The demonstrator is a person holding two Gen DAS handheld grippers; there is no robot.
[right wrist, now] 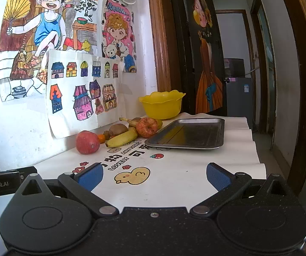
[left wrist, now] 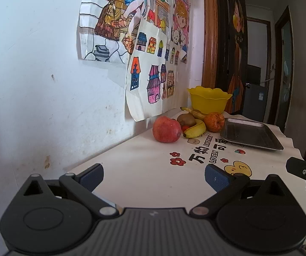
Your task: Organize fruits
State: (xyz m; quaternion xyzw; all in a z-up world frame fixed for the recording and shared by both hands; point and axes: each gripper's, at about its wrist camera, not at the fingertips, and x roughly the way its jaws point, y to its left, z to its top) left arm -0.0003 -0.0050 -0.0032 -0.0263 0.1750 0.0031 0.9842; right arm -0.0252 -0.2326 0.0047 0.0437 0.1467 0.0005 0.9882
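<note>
Both grippers, left gripper (left wrist: 154, 176) and right gripper (right wrist: 154, 176), jaws spread, empty; fruits (right wrist: 118, 135) beside tray (right wrist: 187, 134).

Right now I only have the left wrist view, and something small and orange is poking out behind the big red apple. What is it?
Observer: The right wrist view shows it whole. It is a small round orange fruit, lying between the big red apple and the yellow banana.
Operator: Is the right gripper free? I only see a black corner of it.
Observer: Yes. The right gripper is open, its blue pads spread wide above the white printed tablecloth, with nothing between them.
</note>
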